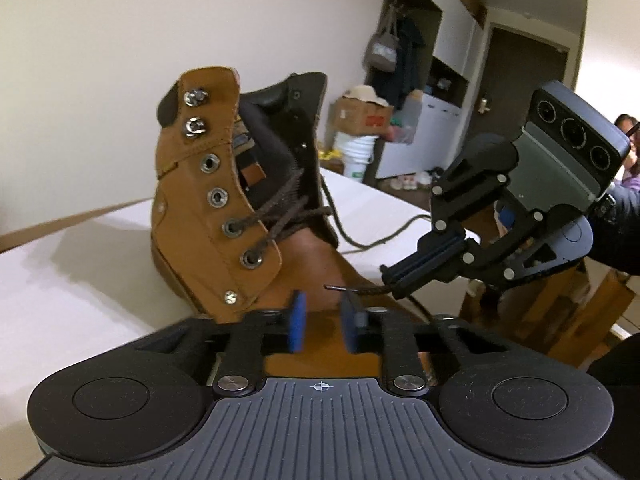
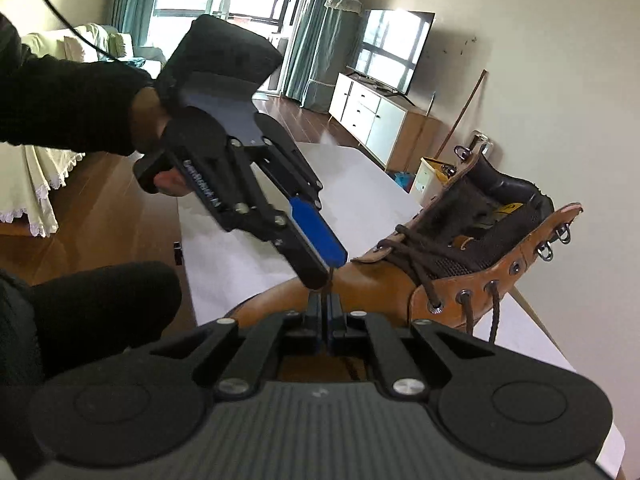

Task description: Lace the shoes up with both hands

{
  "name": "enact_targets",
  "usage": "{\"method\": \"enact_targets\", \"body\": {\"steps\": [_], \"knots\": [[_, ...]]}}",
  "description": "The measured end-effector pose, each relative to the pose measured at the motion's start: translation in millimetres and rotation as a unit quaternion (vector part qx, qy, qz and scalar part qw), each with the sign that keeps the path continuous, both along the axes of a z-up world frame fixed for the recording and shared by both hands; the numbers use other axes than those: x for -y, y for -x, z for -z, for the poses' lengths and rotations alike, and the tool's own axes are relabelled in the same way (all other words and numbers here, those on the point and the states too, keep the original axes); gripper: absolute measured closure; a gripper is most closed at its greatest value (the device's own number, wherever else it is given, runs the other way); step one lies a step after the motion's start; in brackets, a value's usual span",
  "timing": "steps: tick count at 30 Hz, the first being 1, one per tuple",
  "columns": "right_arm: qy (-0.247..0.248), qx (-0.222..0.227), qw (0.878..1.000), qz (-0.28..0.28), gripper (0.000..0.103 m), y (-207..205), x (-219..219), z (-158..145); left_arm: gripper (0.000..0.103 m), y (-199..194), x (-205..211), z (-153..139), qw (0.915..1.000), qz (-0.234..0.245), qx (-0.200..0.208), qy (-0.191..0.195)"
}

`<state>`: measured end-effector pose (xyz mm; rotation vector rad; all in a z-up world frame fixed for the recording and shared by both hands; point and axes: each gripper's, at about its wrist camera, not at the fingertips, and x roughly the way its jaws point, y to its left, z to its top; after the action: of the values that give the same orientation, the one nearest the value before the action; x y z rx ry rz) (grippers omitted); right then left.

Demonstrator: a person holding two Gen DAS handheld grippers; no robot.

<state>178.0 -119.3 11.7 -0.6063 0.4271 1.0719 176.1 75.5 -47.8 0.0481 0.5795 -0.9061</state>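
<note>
A tan lace-up boot [image 1: 216,216] [image 2: 460,272] stands on the white table [image 1: 80,280], its tongue open and a dark brown lace [image 1: 288,216] threaded through the lower eyelets. My right gripper [image 1: 390,279] [image 2: 325,305] is shut on the free lace end [image 1: 360,290] just above the boot's toe. The lace tip [image 1: 330,287] pokes out toward my left gripper [image 1: 325,312] [image 2: 328,270]. The left gripper's blue pads [image 1: 298,322] stand apart, with the tip lying between the fingertips and not pressed by them.
The other lace strand [image 1: 384,240] trails across the table behind the boot. Cardboard boxes and a white bucket [image 1: 356,152] sit by a cabinet. A person [image 1: 628,132] is at the far right. A TV cabinet [image 2: 372,116] stands beyond the table's far edge.
</note>
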Motion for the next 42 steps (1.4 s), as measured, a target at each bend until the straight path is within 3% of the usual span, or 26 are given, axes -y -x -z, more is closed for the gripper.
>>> {"method": "enact_targets", "body": {"steps": [11, 19, 23, 31, 35, 42], "knots": [[0.02, 0.027, 0.999, -0.024, 0.1, 4, 4, 4, 0.094, -6, -7, -2, 0.9985, 0.029, -0.025, 0.038], [0.04, 0.052, 0.996, -0.053, 0.1, 10, 4, 7, 0.094, -12, -3, -1, 0.9968, 0.056, -0.036, 0.044], [0.04, 0.056, 0.997, -0.043, 0.1, 8, 6, 7, 0.101, -8, -2, 0, 0.9962, 0.065, -0.035, 0.046], [0.029, 0.043, 0.998, -0.031, 0.099, 0, 9, 11, 0.101, 1, -10, -2, 0.9973, 0.044, -0.021, 0.055], [0.02, 0.034, 0.999, -0.029, 0.088, -4, 7, 16, 0.101, 2, -13, -6, 0.997, 0.047, -0.015, 0.059], [-0.009, 0.026, 0.999, -0.027, 0.088, -11, 2, 16, 0.101, 4, -19, -11, 0.9966, 0.049, -0.008, 0.066]]}}
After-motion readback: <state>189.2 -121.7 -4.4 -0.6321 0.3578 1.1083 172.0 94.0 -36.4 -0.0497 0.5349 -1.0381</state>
